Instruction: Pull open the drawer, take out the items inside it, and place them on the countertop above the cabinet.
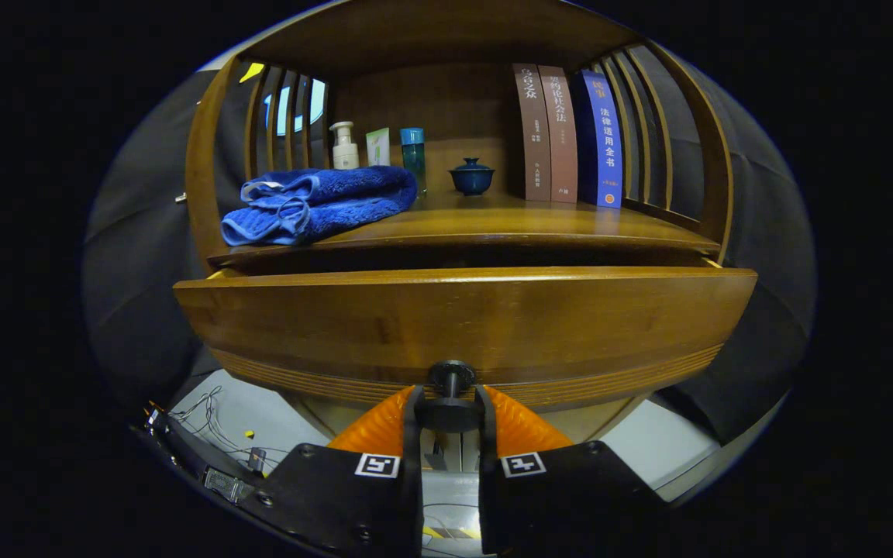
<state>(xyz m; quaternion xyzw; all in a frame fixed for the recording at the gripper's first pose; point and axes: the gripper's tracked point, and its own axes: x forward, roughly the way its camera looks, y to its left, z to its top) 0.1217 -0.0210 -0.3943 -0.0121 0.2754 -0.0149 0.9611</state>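
The wooden drawer front [462, 325] stands pulled a little way out of the cabinet, with a dark gap above it under the countertop [493, 221]. Its dark round knob [450, 395] sits between my orange fingers [373, 426], and both press on the knob's sides. My gripper [450, 407] is shut on the knob. What lies inside the drawer is hidden behind its front. On the countertop's left lies a folded blue towel [315, 203].
On the countertop stand a white pump bottle [344, 146], a small green box [377, 146], a teal bottle [413, 155], a dark blue lidded cup [471, 176] and three upright books [567, 136]. Slatted wooden sides enclose the shelf. Cables [210, 422] lie on the floor at lower left.
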